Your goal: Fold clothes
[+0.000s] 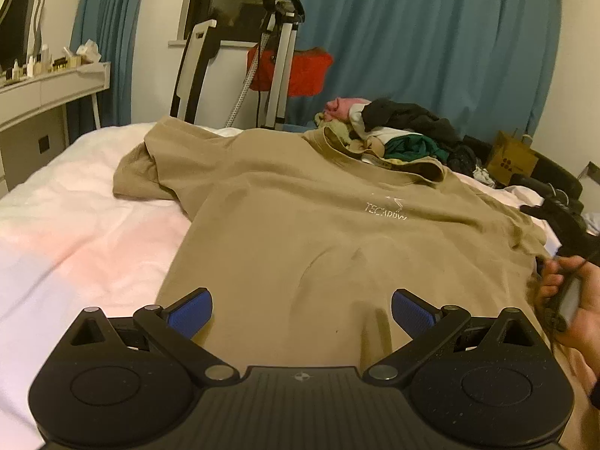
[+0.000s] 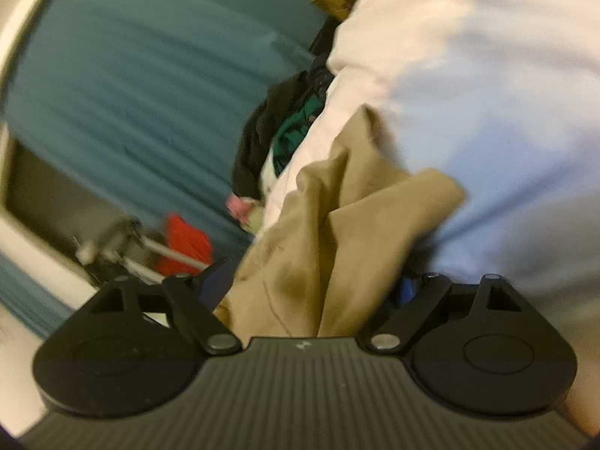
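One tan shirt (image 1: 300,232), of soft matte knit, lies spread front-up on the bed (image 1: 75,217), its ribbed collar toward the far side and one sleeve bunched at far left. Small pale lettering on the chest reads roughly "TECADOVY"; the last letters are unclear. The bed cover is white, slightly crumpled cloth.

The left gripper (image 1: 302,313) hovers over the shirt's near hem with its jaws wide apart and nothing between them; its two pads (image 1: 191,313) are blue and finely ribbed, on black jointed links.

In the right wrist view, tilted and motion-blurred, the right gripper (image 2: 311,292) has a bunched fold of the shirt (image 2: 337,232) between its fingers; the jaws appear closed on the cloth, with one blue pad partly hidden. In the left wrist view a hand (image 1: 566,307) shows at the right edge beside the shirt's side.

Beyond the collar lies one heap of mixed clothes (image 1: 393,127): pink, black, green and white pieces. Behind stand teal pleated curtains (image 1: 431,37), a metal-framed stand (image 1: 277,56), a red fabric item (image 1: 303,71), one brown paper bag (image 1: 512,157) and a white dresser (image 1: 48,86) with small bottles.
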### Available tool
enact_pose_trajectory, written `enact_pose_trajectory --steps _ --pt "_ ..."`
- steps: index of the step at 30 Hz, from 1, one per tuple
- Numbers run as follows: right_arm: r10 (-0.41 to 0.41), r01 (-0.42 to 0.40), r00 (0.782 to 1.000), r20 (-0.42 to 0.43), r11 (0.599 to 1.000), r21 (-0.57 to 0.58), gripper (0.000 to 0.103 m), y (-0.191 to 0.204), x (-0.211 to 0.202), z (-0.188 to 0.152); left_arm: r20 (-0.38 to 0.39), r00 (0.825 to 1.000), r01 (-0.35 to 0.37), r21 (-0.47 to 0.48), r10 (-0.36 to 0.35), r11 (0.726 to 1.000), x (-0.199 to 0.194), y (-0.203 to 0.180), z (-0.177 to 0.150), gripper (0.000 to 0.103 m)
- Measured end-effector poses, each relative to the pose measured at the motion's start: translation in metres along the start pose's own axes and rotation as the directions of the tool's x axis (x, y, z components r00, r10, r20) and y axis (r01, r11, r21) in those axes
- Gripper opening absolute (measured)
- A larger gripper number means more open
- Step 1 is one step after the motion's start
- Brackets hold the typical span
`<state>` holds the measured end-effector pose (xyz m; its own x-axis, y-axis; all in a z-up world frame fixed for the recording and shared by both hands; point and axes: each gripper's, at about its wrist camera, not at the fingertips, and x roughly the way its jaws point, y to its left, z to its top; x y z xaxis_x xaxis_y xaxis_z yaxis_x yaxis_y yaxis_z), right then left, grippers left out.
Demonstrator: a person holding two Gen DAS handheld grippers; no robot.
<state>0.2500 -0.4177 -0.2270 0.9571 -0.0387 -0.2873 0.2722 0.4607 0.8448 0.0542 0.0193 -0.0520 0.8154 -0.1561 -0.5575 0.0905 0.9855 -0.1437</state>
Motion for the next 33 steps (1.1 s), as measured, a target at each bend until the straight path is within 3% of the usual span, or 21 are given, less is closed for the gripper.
enact_pose_trajectory --steps 2,5,6,7,9,12,15,17,20,24,29,33 --pt "-0.018 0.017 1.0 -0.003 0.999 -0.039 0.087 0.007 0.014 0.002 0.007 1.0 0.003 0.005 -0.003 1.0 0.0 -0.001 0.001 0.103" --pt "-0.034 0.034 0.999 0.012 0.998 -0.055 0.079 0.01 0.032 0.008 0.017 1.0 0.011 0.008 -0.011 1.0 0.0 -0.001 0.001 0.103" --pt "-0.031 0.032 0.999 0.013 0.997 -0.071 0.068 0.011 0.037 0.01 0.017 1.0 0.016 0.004 -0.016 1.0 -0.001 -0.001 0.002 0.103" --pt "-0.041 0.042 0.999 0.013 0.994 -0.102 0.043 0.014 0.045 0.01 0.016 1.0 0.024 -0.004 -0.023 1.0 -0.001 -0.001 0.003 0.103" --pt "-0.078 0.079 0.997 0.016 0.984 -0.161 0.01 0.02 0.049 0.01 0.015 0.999 0.035 -0.018 -0.035 0.999 -0.002 0.0 0.006 0.103" --pt "-0.084 0.1 0.993 0.078 0.967 -0.236 0.009 0.035 0.04 0.006 0.018 1.0 0.013 -0.004 -0.013 1.0 -0.004 -0.003 0.011 0.103" --pt "-0.093 0.149 0.982 0.162 0.914 -0.377 0.009 0.073 0.029 -0.002 0.031 1.0 0.006 -0.012 -0.006 1.0 -0.011 0.0 0.016 0.103" --pt "-0.088 0.181 0.973 0.213 0.864 -0.471 0.009 0.102 0.024 -0.009 0.037 0.999 0.006 -0.038 -0.005 0.999 -0.018 0.005 0.021 0.103" --pt "-0.091 0.243 0.959 0.267 0.745 -0.621 0.009 0.153 0.025 -0.029 0.056 0.998 -0.004 -0.07 0.008 0.998 -0.032 0.015 0.029 0.103" --pt "-0.116 0.236 0.971 0.211 0.633 -0.737 0.009 0.187 0.044 -0.086 0.096 0.995 -0.025 -0.103 0.035 0.994 -0.051 0.031 0.037 0.103" --pt "-0.159 0.206 0.976 0.147 0.473 -0.857 0.009 0.229 0.068 -0.158 0.124 0.988 -0.085 -0.064 0.092 0.994 -0.055 0.046 0.03 0.103" --pt "-0.2 0.165 0.975 0.1 0.341 -0.925 0.011 0.262 0.085 -0.212 0.054 0.991 -0.12 -0.029 0.121 0.992 -0.033 0.051 0.02 0.102"
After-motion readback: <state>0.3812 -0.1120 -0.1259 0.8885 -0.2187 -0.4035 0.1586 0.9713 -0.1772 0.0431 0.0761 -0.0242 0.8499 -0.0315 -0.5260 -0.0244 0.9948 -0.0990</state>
